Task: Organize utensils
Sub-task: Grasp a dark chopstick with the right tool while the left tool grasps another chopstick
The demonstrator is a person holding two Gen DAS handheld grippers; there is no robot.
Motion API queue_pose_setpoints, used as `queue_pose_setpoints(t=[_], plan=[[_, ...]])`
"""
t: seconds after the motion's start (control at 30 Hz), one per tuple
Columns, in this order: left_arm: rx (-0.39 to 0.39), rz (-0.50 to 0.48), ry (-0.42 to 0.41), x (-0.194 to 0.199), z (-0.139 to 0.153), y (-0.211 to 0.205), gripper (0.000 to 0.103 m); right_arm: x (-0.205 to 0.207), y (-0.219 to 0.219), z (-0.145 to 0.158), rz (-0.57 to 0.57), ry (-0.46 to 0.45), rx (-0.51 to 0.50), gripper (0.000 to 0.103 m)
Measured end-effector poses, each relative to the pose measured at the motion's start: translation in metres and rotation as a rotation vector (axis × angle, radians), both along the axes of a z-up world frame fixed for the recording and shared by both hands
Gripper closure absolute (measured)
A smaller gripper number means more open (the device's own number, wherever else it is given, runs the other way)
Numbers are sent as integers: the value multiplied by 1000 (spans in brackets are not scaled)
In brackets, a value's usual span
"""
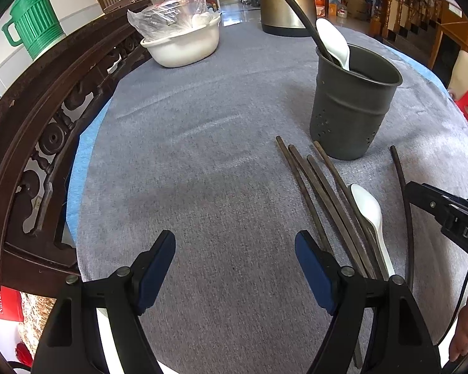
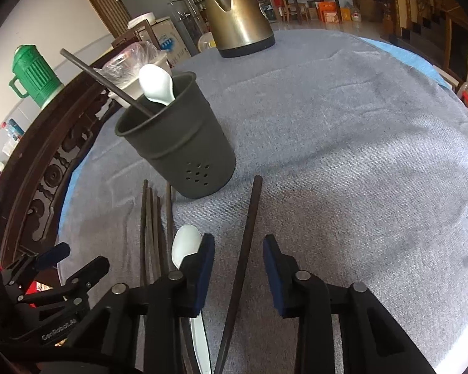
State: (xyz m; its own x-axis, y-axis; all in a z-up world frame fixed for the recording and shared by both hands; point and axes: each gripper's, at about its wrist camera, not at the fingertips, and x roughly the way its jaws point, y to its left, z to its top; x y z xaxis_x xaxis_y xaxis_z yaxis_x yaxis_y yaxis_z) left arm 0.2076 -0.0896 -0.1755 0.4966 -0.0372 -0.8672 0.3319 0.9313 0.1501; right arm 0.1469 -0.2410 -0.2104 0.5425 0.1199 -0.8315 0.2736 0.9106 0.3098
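1. Right gripper (image 2: pixel 237 268) has its fingers spread wide and empty, straddling a lone dark chopstick (image 2: pixel 246 237) that lies on the surface between the two pads, touching neither that I can see.
2. Looks like the pick-up step: the fingers need to close on that stick, then lift it toward the grey holder (image 2: pixel 177 143) just ahead.
3. Left gripper (image 1: pixel 235 261) is open too, over bare cloth; the chopstick bundle (image 1: pixel 324 199) and white spoon (image 1: pixel 369 215) sit just to its right.
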Motion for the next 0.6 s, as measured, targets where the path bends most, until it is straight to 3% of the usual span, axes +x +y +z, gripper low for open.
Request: queue_pose_setpoints(t=[0.27,0.33,0.6], plan=[[-17,13,27,8,-5,6,24,15,-7,-18,-32,68,4,85],[-39,22,45,13,-6,10,24,16,-8,-19,-27,67,10,89],[-153,31,118,33,-11,16,24,16,-16,-20,-36,73,34,91]])
